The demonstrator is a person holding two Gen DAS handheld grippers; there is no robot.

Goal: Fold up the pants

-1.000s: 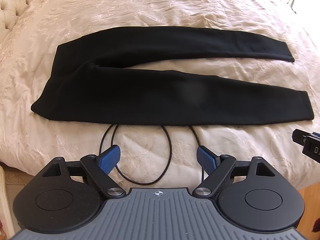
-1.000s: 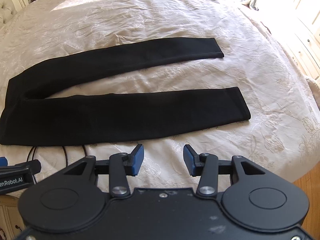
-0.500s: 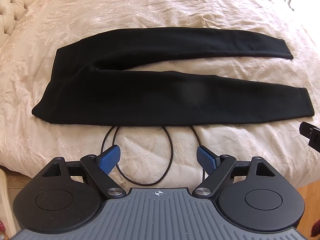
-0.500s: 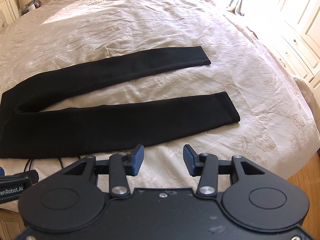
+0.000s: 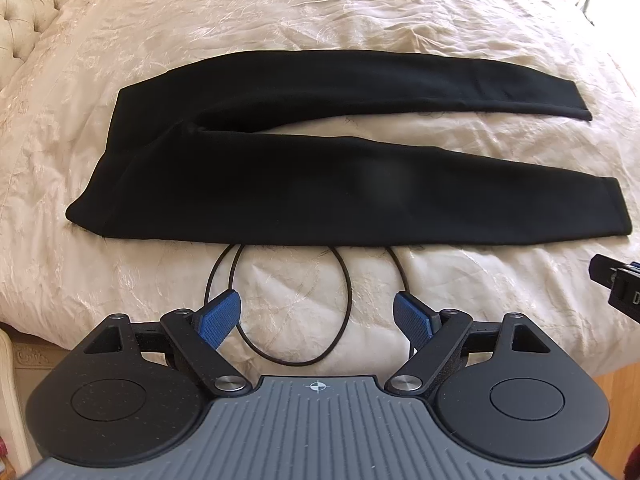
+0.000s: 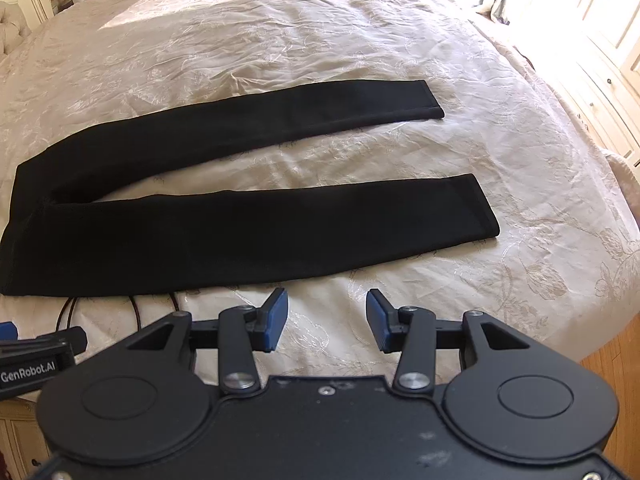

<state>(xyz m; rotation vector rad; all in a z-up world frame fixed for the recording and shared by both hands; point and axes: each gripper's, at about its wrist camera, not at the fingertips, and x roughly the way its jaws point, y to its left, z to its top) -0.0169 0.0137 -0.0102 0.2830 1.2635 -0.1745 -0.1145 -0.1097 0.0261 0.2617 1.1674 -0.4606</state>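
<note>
Pants [image 5: 280, 184], one pair, two legs flat on bed [image 5: 320, 12], left tool [image 5: 318, 316], right tool [image 6: 327, 320], both wide open, empty

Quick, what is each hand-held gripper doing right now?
Left hand-held gripper: open, holding nothing, short of the black fabric pants.
Right hand-held gripper: open, holding nothing.

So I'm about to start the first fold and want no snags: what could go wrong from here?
1. A black cable loops on the bedspread between the open left gripper and the pants; its far ends seem to run under the near leg, so a grab there could catch it.
2. The legs lie spread apart, so folding one over the other may land crooked.
</note>
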